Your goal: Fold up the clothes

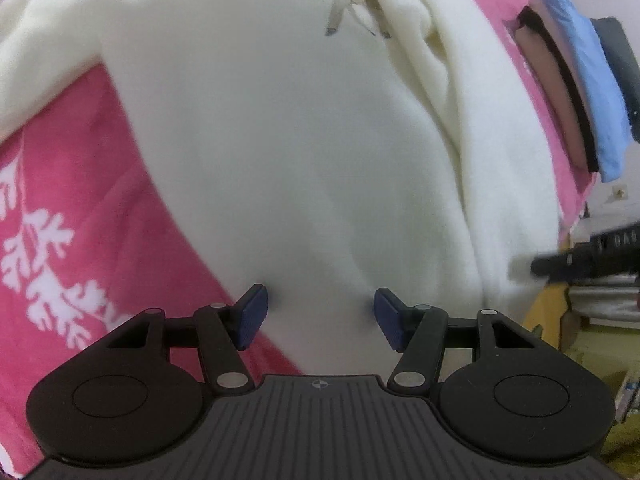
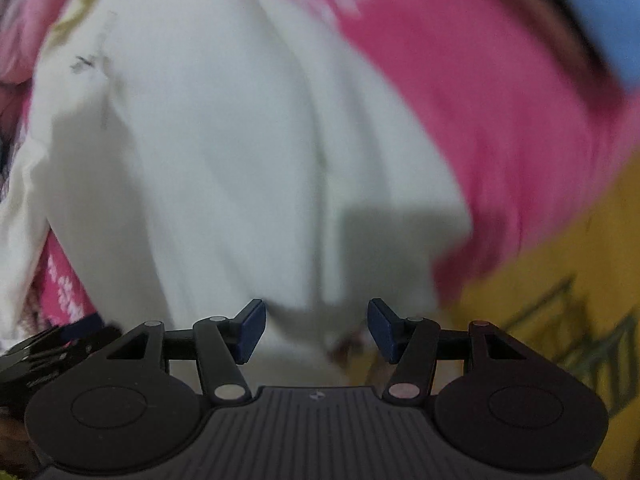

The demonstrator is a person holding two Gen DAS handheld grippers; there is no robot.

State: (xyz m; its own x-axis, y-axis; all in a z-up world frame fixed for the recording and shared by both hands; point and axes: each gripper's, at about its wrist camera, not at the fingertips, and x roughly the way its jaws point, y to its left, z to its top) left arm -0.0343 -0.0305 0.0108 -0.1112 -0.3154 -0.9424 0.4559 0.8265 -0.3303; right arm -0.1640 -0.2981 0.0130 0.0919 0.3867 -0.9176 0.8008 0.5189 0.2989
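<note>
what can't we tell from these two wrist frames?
- Garment type: the cream garment overflows both views, cut off by the frame edges.
- Right wrist view: motion blur smears the garment's folds and the pink patterned blanket.
- Folded stack: sits at the fisheye edge, item count unclear.
- Left gripper and right gripper: jaws apart over the cloth; whether the pads touch it can't be told.

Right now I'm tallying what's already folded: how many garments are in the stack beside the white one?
4 show in the left wrist view, leaning at the upper right: brown, black, blue and dark grey. More may be hidden behind.
</note>
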